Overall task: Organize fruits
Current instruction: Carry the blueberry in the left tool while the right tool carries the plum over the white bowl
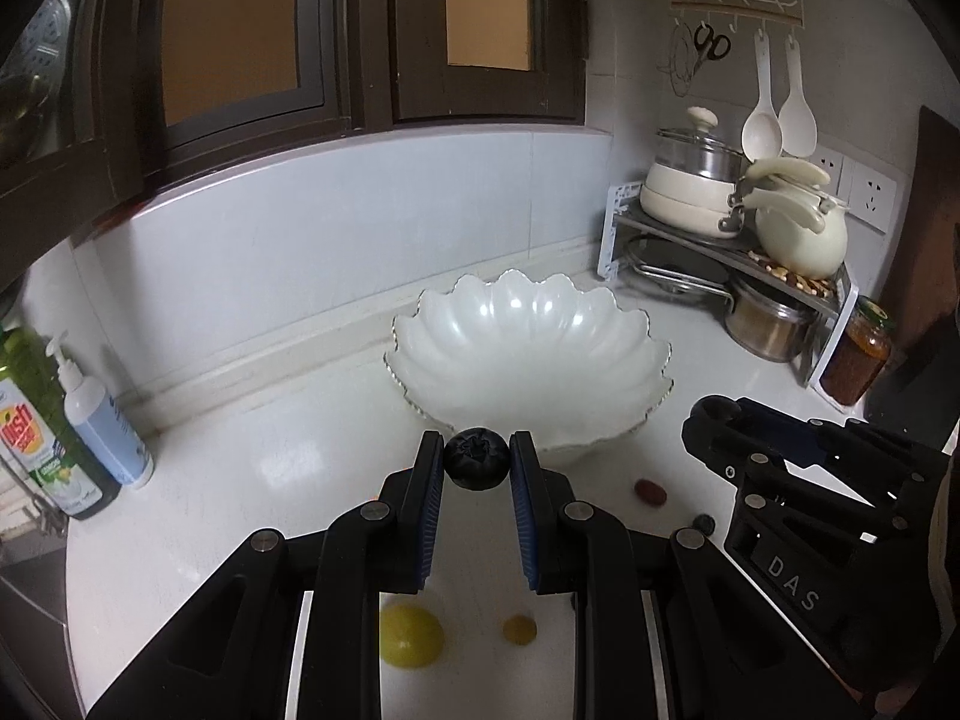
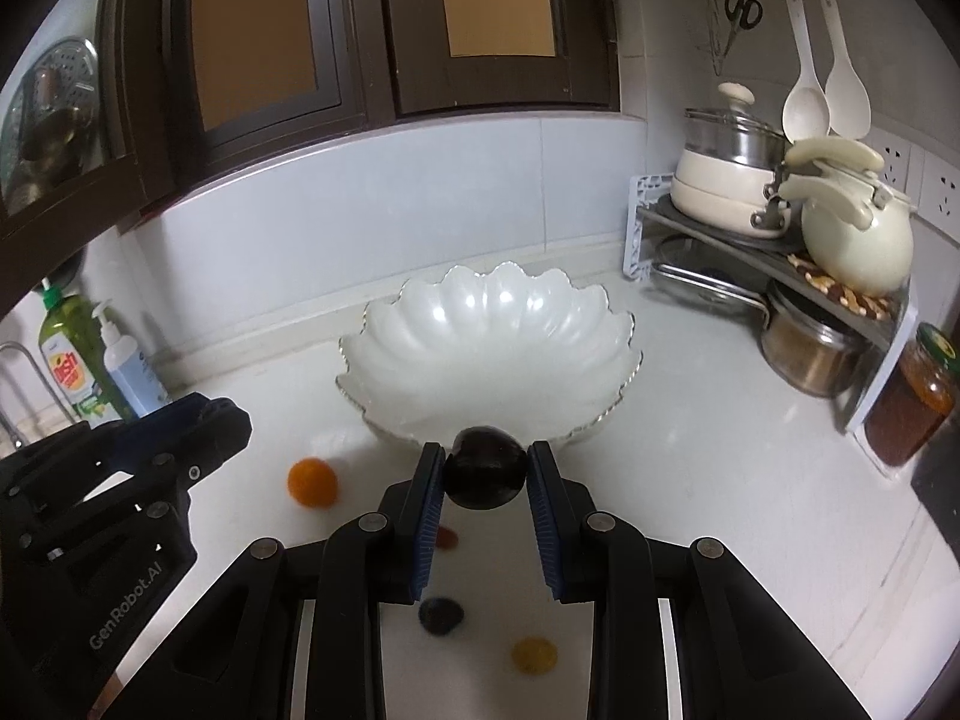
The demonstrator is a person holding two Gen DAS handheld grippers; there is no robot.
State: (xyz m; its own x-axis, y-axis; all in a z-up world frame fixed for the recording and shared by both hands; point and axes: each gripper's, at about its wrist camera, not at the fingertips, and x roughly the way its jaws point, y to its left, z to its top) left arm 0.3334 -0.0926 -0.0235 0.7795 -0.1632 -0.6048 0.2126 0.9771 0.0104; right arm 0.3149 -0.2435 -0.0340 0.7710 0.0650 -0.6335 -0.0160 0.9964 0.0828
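Observation:
A white scalloped bowl stands on the white counter; it also shows in the right wrist view. My left gripper is shut on a blueberry, held just in front of the bowl's near rim. My right gripper is shut on a dark plum, also just short of the rim. The right gripper shows from the side in the left wrist view, the left gripper in the right wrist view. Loose fruits lie on the counter: a yellow fruit, a small orange one, a red one, an orange, a dark berry.
A corner rack with pots and a kettle stands at the back right, a jar beside it. Dish soap and a pump bottle stand at the left by the sink. A tiled wall runs behind the bowl.

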